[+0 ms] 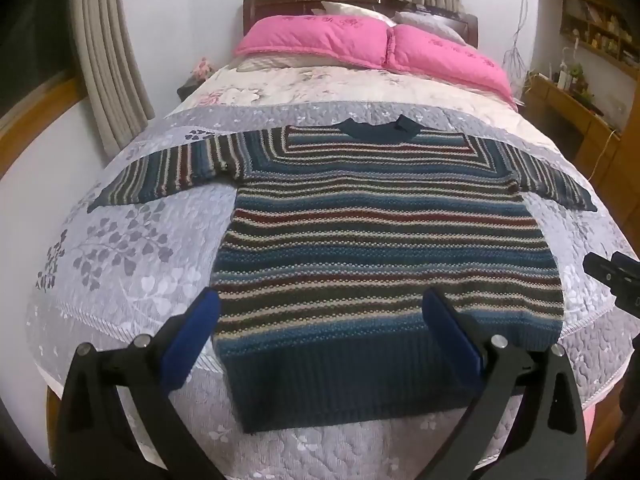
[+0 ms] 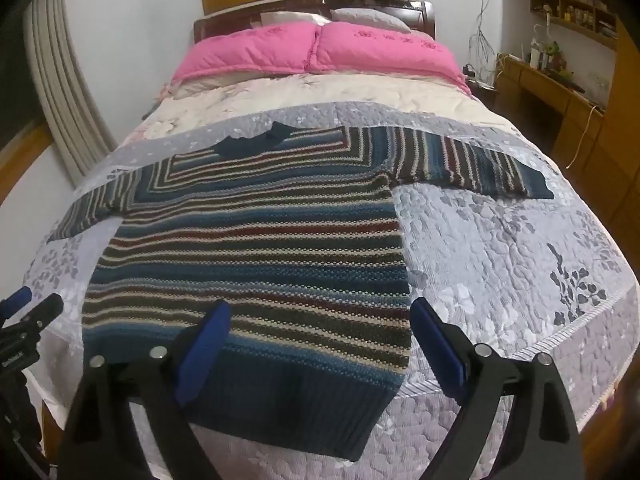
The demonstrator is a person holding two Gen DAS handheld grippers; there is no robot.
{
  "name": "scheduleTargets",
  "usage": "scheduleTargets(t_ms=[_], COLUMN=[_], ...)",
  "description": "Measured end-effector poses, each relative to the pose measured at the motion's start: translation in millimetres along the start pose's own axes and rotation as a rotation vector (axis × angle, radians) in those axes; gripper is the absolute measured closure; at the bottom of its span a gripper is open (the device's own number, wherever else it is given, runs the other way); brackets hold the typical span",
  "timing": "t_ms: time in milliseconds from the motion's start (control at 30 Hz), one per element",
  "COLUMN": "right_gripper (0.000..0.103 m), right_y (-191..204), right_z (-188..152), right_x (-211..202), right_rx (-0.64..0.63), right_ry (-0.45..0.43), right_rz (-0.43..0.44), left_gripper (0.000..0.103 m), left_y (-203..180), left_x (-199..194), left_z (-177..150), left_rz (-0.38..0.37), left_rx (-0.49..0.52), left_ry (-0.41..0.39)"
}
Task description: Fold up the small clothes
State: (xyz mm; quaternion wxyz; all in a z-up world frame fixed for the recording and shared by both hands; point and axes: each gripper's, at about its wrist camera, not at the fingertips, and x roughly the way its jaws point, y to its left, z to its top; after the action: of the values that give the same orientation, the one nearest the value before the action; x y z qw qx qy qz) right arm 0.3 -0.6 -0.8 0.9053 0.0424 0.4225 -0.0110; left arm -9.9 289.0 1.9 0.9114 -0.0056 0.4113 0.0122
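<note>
A striped knit sweater [image 1: 380, 232] [image 2: 256, 240] in blue, dark red and cream lies flat on the bed, both sleeves spread out sideways, dark blue neck band at the far end and dark ribbed hem nearest me. My left gripper [image 1: 320, 308] hovers open above the hem's left half, blue pads wide apart, holding nothing. My right gripper [image 2: 320, 316] hovers open above the hem's right corner, also with nothing in it. The right gripper's black body [image 1: 616, 280] shows at the right edge of the left wrist view; the left gripper [image 2: 24, 312] shows at the left edge of the right wrist view.
The sweater rests on a grey leaf-print quilt [image 1: 132, 248] [image 2: 500, 248]. A pink duvet [image 1: 360, 40] [image 2: 320, 48] and pillows lie at the headboard. A wooden desk and shelves [image 2: 560, 80] stand on the right, curtains [image 1: 108, 60] and a wall on the left.
</note>
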Motion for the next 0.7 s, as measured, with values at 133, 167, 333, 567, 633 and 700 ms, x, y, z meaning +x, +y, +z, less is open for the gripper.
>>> scheduleTargets(t_ms=[133,167,333,567,633,700], right_gripper=[0.011,0.011,0.011,0.011,0.011,0.01], right_y=[1,0,-8,-9,-9,-8], right_z=[-1,-1,-2,-4,-4,-4], right_x=[0,4,6,14,16,16], right_rx=[-0.002,0.0,0.009,0.015,0.012,0.011], right_ry=[0.004,0.006,0.012,0.024,0.026,0.027], right_rz=[0.0,0.0,0.013,0.009,0.008,0.007], left_gripper=[0.003,0.003,0.003,0.003,0.003,0.003], left_y=[2,2,2,-1,-1,-1], left_x=[0,0,3,10,11,11], left_z=[-1,-1,-1,-3,-3,-3], left_rz=[-0.003,-0.004,-0.009,-0.012,-0.01,-0.011], left_rx=[-0.01,-0.009,-0.011,-0.011,-0.012,-0.011], left_ry=[0.003,0.003,0.012,0.026,0.027,0.029])
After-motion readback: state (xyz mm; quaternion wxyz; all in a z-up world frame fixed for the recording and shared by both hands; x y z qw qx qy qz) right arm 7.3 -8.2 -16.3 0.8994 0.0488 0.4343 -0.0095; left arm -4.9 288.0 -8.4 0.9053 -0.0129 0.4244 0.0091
